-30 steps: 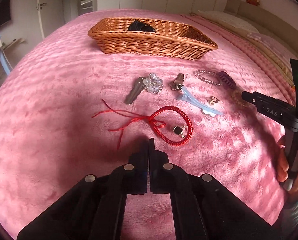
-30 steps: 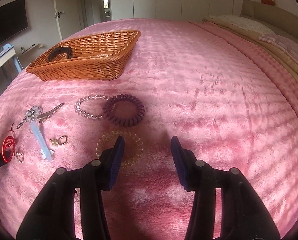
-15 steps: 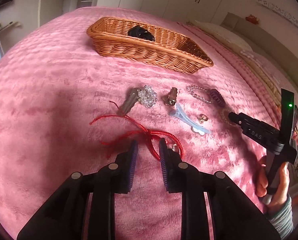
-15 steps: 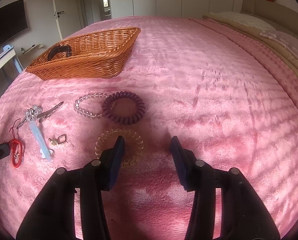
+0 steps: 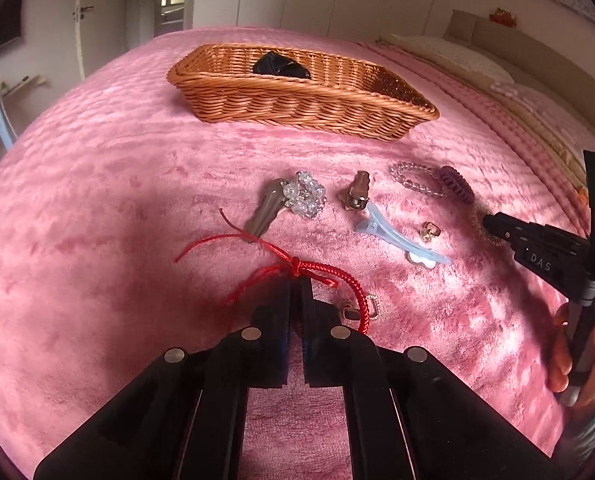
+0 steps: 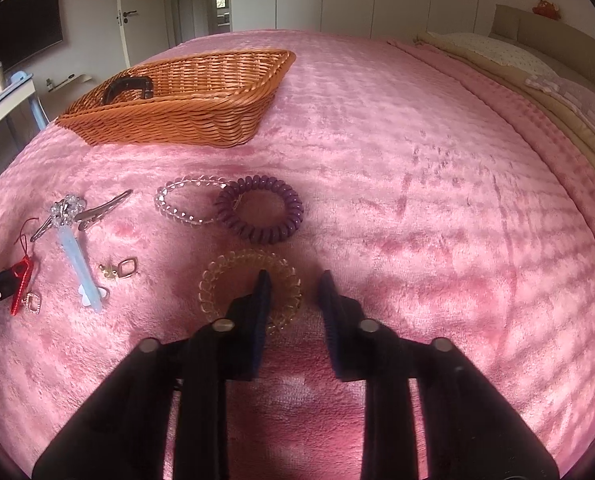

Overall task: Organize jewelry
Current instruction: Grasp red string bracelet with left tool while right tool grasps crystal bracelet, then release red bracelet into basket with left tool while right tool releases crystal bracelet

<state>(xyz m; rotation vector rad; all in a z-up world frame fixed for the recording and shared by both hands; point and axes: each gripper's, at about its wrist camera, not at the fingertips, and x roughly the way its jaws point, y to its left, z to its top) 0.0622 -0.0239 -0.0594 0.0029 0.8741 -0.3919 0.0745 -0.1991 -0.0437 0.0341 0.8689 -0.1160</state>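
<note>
My left gripper [image 5: 296,285] is shut on the red cord bracelet [image 5: 339,276] near its knot, low on the pink blanket. The bracelet also shows at the left edge of the right wrist view [image 6: 22,280]. My right gripper [image 6: 293,280] is open, its left finger over the clear yellow coil hair tie [image 6: 221,276]. A wicker basket [image 5: 297,100] stands behind with a black item [image 5: 279,65] inside. A purple coil hair tie [image 6: 259,216] and a clear bead bracelet [image 6: 185,204] lie beyond the right gripper.
Between the grippers lie a blue hair clip [image 5: 397,236], a crystal cluster clip [image 5: 303,196], a brown clip [image 5: 359,192], a small gold earring [image 5: 429,232] and a square earring [image 5: 371,306]. Pillows [image 6: 497,46] lie at the right. A desk [image 6: 1,100] stands left.
My left gripper opened, moved forward over the red bracelet, then closed on it near the knot. My right gripper narrowed a little and stayed over the yellow coil tie.
</note>
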